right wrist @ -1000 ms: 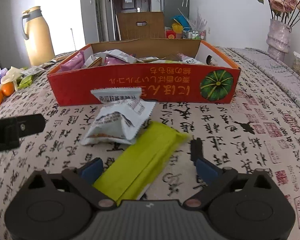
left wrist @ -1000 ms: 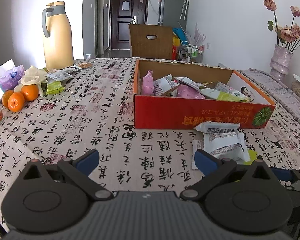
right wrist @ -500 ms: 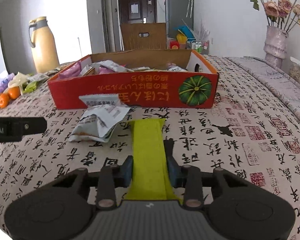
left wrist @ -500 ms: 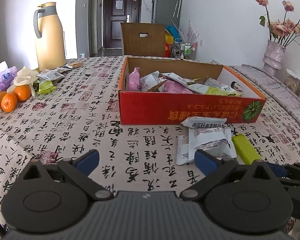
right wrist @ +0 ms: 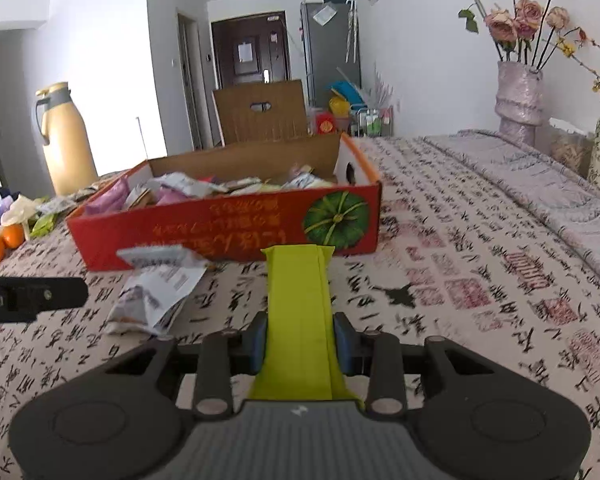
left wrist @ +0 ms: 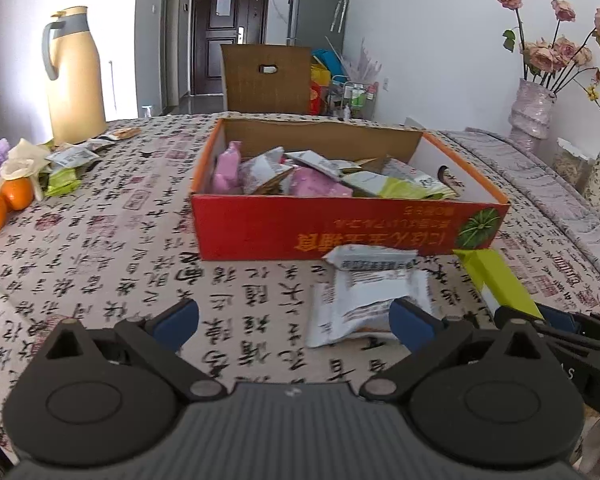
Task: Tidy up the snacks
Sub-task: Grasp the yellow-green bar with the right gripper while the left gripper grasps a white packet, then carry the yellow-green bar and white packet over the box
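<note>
— Carrying one snack over, by the look of it: the right tool (right wrist: 300, 338) has its pads pinched on the sides of the yellow-green packet (right wrist: 300, 304), which sticks straight out ahead of it, its far end raised over the cloth.

— And the box?

— The red box (right wrist: 228, 232) sits straight ahead of that tool, its near wall just beyond the packet's tip. It is already fairly full of wrappers. So I judge the pick is done and the drop is what remains.

— What does the drop need?

— Height first. The packet's tip looks about level with the box wall, so the tool probably has to rise, go forward over the rim, then let go above the pile. The packet is long and floppy; held at one end, it may sag and catch the cardboard edge.

— The other tool?

— The left tool (left wrist: 294, 314) stands wide with nothing between its pads, low over the bench (left wrist: 112, 264). The white packets (left wrist: 370, 300) lie just ahead of it, toward its right finger, close before the box. Those look like its likely next pick.
</note>
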A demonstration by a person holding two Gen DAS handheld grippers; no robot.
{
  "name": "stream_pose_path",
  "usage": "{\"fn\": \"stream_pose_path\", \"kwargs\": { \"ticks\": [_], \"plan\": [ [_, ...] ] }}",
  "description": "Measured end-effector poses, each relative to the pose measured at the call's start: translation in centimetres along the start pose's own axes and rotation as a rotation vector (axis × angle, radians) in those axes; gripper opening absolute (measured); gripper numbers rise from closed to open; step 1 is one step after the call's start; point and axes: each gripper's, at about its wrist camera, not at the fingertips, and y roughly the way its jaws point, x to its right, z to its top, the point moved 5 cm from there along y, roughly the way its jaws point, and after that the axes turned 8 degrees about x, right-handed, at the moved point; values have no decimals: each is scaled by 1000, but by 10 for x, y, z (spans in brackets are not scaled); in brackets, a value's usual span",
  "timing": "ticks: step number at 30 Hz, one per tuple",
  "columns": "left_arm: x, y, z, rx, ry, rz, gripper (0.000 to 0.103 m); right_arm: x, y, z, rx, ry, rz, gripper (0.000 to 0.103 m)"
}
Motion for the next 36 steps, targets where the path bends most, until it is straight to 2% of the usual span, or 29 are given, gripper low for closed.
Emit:
{"fn": "stream_pose_path", "kwargs": {
  "ticks": [12,23,24,26,28,30,31,36],
  "plan": [
    [44,31,5,-40,26,-25,103,30,14,8,44,21,-3,33],
    [63,54,-1,-72,66,8,103,36,20,5,46,43,26,33],
    [63,55,-1,-78,60,9,101,35,20,5,46,43,28,33],
    [61,59,-2,-99,42,4,90,35,20,5,48,42,30,33],
    [60,61,-4,-118,29,-9,73,34,19,4,49,41,31,33],
    [59,62,-7,-126,21,-13,67,34,19,4,48,42,32,33],
    [58,62,-7,-124,18,-16,60,34,19,4,48,42,32,33],
    [57,57,-5,-107,16,-34,54,31,17,3,47,37,35,33]
  ]
}}
